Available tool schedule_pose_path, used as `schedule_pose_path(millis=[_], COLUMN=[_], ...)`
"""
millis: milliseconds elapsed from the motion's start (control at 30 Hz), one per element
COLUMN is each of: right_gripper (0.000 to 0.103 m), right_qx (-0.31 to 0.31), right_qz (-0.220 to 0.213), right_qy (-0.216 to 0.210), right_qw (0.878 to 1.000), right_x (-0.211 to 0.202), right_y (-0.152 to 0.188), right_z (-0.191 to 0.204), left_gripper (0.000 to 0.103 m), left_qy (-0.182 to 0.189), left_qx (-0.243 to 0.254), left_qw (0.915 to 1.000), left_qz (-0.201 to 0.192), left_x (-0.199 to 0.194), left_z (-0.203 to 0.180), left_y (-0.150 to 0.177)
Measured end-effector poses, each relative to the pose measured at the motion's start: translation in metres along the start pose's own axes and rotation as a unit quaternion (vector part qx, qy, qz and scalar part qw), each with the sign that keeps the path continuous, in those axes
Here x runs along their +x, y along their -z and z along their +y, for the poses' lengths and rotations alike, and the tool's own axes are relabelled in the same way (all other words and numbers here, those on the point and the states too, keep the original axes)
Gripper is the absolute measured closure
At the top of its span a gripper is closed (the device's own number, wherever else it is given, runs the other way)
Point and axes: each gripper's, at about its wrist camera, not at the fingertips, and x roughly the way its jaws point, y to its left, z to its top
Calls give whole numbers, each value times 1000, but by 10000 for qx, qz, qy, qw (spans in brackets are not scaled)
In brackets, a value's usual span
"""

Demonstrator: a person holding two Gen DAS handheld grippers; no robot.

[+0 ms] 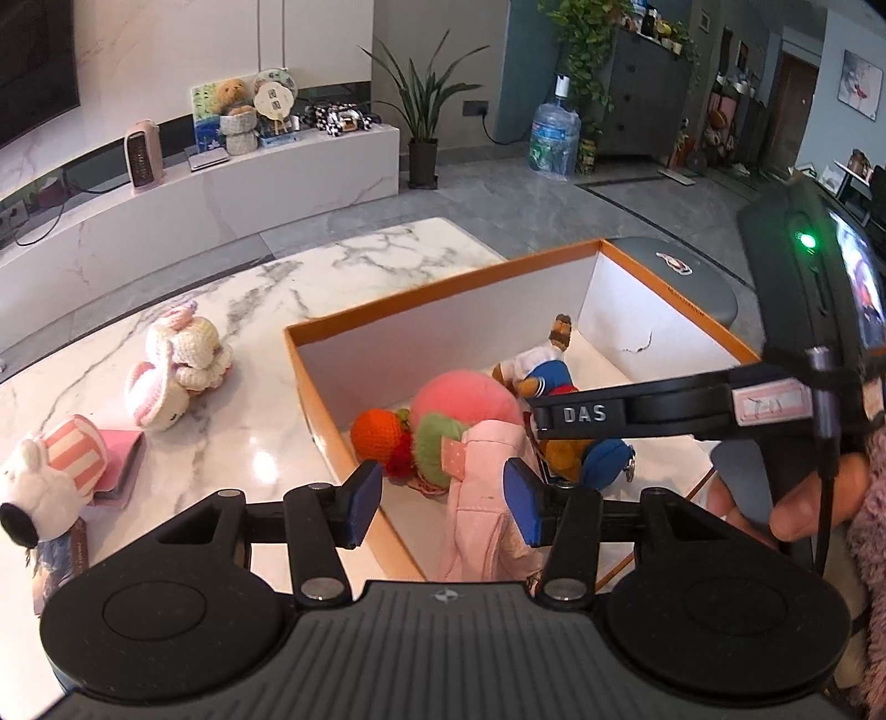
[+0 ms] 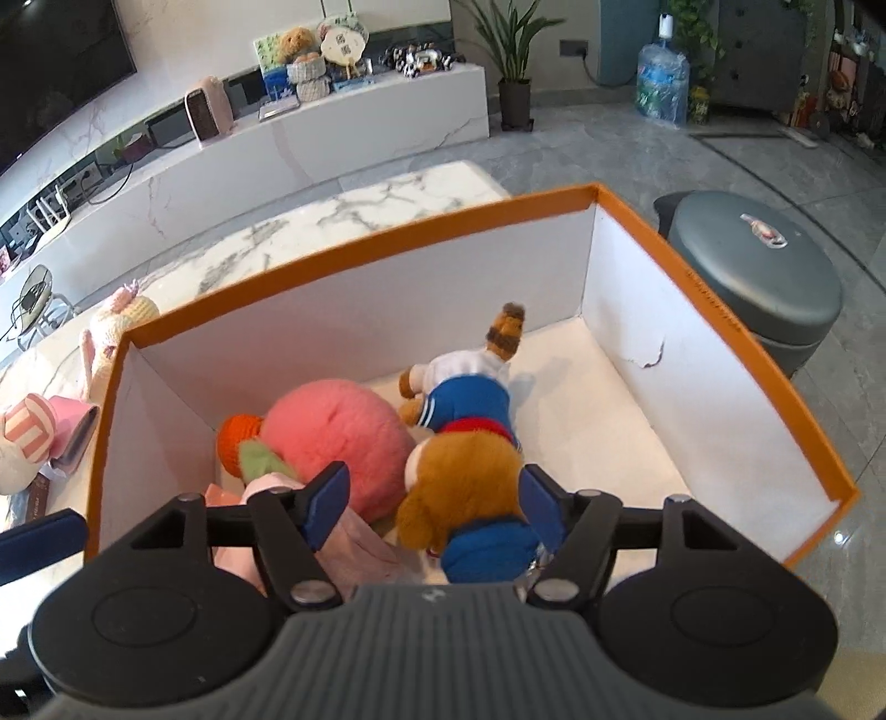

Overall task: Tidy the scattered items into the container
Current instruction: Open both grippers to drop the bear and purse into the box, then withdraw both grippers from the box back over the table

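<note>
Now both grippers hang over the orange-rimmed box (image 2: 354, 243), jaws apart — left gripper (image 1: 437, 498) straddles a pink garment without visibly pinching it, right gripper (image 2: 432, 501) straddles the brown plush (image 2: 459, 487), pads apparently clear. Three toys remain on the marble table (image 1: 266, 310) — crochet bunny (image 1: 177, 365), striped mouse plush (image 1: 50, 476), pink pouch (image 1: 119, 468). Best lift straight clear before reaching left.

A home living room. A wall-mounted television (image 2: 61, 50) hangs above a long marble-look media console (image 1: 221, 188) bearing plush toys and ornaments; a marble coffee table (image 1: 232, 332), potted plant (image 1: 423, 111), water-cooler bottle (image 1: 554, 133) and grey tiled floor (image 1: 554, 210) complete the domestic setting.
</note>
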Motion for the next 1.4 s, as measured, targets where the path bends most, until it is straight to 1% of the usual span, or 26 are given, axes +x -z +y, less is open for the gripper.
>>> schedule_pose_path(millis=[167, 267, 367, 567, 767, 900, 967, 1200, 1400], right_gripper=[33, 33, 33, 33, 33, 33, 33, 32, 32], right_qx=[-80, -284, -476, -591, -937, -1197, -1324, -1752, -2103], right_qz=[-377, -659, -814, -949, -1096, -1120, -1133, -1097, -1072], right_qy=[227, 465, 612, 524, 351, 188, 171, 82, 89], right_qw=[9990, 9963, 9937, 9923, 9889, 9863, 9846, 9784, 9717], right_x=[-22, -38, -52, -81, -106, -118, -122, -130, -130], right_y=[8, 17, 27, 40, 56, 69, 76, 98, 114], right_z=[5, 15, 26, 51, 91, 119, 132, 172, 202], left_gripper=[46, 46, 46, 46, 45, 46, 45, 45, 45], left_qy=[-65, -159, -261, -416, -728, -829, -920, -1038, -1025], left_qx=[-111, -188, -320, -523, -744, -964, -1030, -1348, -1685], left_qw=[9998, 9995, 9987, 9962, 9915, 9881, 9863, 9813, 9764], left_qz=[-136, -204, -304, -565, -783, -864, -905, -903, -875], left_x=[-17, -28, -40, -69, -95, -108, -113, -124, -127], left_z=[7, 13, 19, 34, 53, 68, 76, 104, 130], left_y=[4, 7, 9, 19, 32, 42, 47, 68, 84])
